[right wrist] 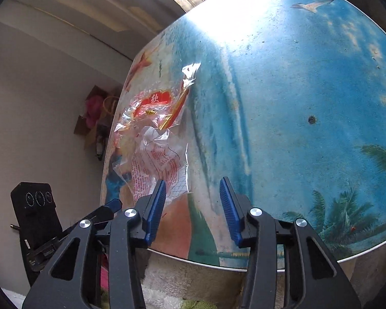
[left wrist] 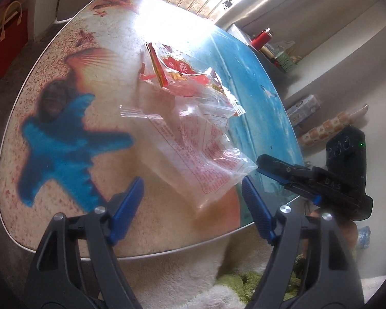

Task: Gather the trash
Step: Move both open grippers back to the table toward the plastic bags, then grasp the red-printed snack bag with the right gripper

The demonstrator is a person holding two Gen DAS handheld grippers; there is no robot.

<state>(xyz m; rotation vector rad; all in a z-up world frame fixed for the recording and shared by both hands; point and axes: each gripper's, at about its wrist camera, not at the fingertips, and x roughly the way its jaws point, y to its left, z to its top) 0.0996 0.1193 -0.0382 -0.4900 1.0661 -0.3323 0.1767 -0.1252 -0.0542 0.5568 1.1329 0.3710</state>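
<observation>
Two grippers closing on one wrapper (left wrist: pixel 193 128), both with jaws released and holding nothing.

Lying crumpled on the table (left wrist: pixel 64 82), long axis running away from the near edge toward the window. Sitting dead ahead of the left gripper (left wrist: pixel 193 195), its near end just past the fingertips. Hovering at the table edge, the right gripper (right wrist: pixel 193 195) aiming right of the plastic, with only its left finger overlapping a corner. Probably favouring the left.

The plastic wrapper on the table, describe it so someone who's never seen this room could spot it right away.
Start from the round table printed with a beach scene. Near its middle, where the sand print meets the blue water, lies a crumpled clear plastic wrapper. Unlike the flat printed blue starfish beside it, it is see-through, wrinkled, with red lettering and a red-and-gold label.
</observation>
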